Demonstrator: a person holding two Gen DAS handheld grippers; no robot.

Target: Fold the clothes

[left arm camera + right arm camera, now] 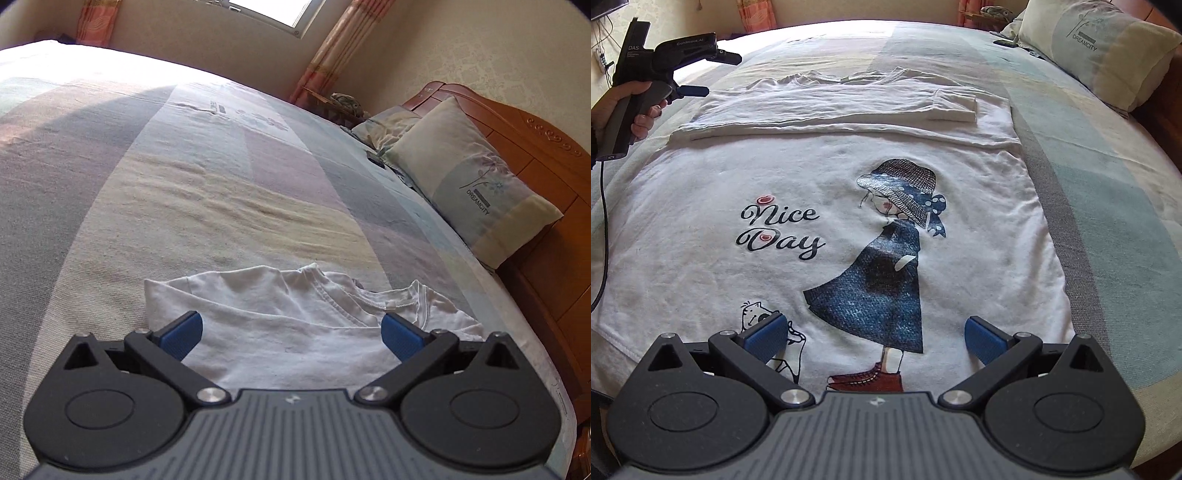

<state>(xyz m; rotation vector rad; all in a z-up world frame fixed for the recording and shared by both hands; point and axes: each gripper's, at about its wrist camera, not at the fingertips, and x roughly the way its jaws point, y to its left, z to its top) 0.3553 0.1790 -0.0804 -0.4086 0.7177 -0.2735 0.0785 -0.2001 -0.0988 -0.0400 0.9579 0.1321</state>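
We are holding both tools spread wide, gripping nothing: the right tool is hovering over the white T-shirt lying on the bed, the left tool hanging at ten o'clock.

White T-shirt with black "Nice Day" script, red hearts, a girl in blue denim-look dress, checked hat, maroon boots, bedspread in pastel blocks of grey, cream, pink, pale blue, black tools with blue pads, orange-brown wooden headboard
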